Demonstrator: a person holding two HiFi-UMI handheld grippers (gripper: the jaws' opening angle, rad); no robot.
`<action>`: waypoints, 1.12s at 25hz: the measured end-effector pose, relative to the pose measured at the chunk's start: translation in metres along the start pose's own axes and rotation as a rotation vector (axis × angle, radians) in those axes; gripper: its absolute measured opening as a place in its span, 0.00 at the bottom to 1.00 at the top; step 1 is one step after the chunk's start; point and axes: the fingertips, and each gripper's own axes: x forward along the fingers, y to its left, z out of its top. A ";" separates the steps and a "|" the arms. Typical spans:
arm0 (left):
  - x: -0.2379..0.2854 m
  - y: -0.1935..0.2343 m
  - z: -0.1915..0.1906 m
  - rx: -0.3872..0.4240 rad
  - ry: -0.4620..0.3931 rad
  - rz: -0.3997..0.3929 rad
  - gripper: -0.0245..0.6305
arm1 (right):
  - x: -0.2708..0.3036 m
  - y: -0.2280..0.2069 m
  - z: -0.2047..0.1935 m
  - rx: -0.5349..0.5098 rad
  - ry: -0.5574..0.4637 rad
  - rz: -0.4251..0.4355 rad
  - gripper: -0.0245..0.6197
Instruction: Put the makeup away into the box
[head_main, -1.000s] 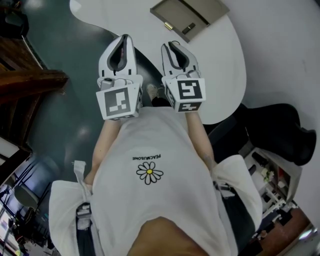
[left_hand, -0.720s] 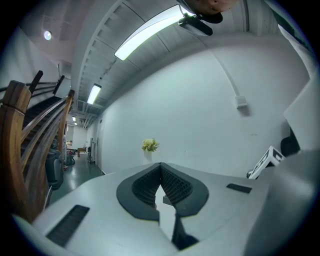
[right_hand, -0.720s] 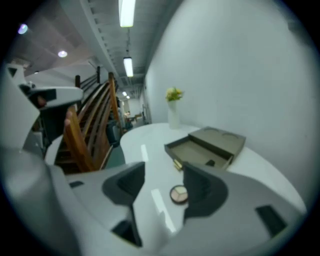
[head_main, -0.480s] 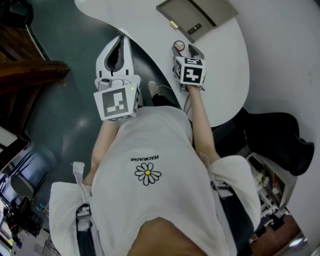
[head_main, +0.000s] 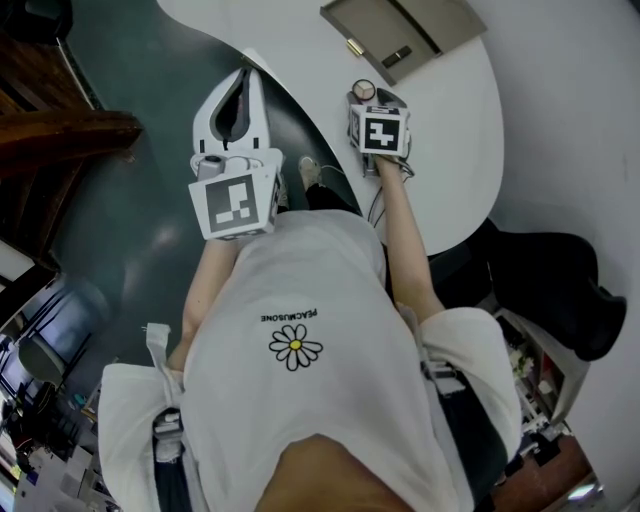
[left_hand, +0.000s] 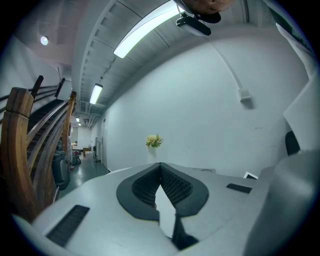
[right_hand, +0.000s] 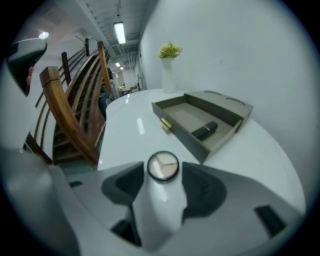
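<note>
A small round compact (head_main: 363, 90) with a pale lid lies on the white table (head_main: 450, 150) near its left edge. My right gripper (head_main: 373, 99) points down at it. In the right gripper view the compact (right_hand: 163, 165) sits between the open jaw tips of that gripper (right_hand: 163, 176), and the pads do not press on it. Those jaws have just been opening. Beyond it stands the open olive-grey box (head_main: 365, 25), seen also as the box (right_hand: 187, 117), with a black lipstick (right_hand: 205, 131) inside. My left gripper (head_main: 243, 80) hangs level off the table over the floor, shut and empty (left_hand: 160, 167).
The box has a gold latch (right_hand: 166, 124) on its near wall. A wooden stair rail (right_hand: 65, 120) rises left of the table. A vase of yellow flowers (right_hand: 169, 70) stands at the table's far end. Dark chairs (head_main: 550, 260) sit to the right.
My right gripper has dropped from chest height down to the table, tipping forward onto the compact, and its jaws have opened. The left gripper has stayed in place.
</note>
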 end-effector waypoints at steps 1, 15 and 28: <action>-0.001 0.002 -0.001 0.000 0.010 0.010 0.07 | 0.001 -0.001 -0.001 -0.001 0.005 -0.003 0.43; 0.000 0.004 0.000 -0.005 -0.003 0.013 0.07 | 0.002 -0.004 -0.004 -0.003 -0.008 -0.004 0.39; -0.001 0.001 0.016 -0.010 -0.056 -0.032 0.07 | -0.107 0.042 0.092 -0.036 -0.339 0.014 0.39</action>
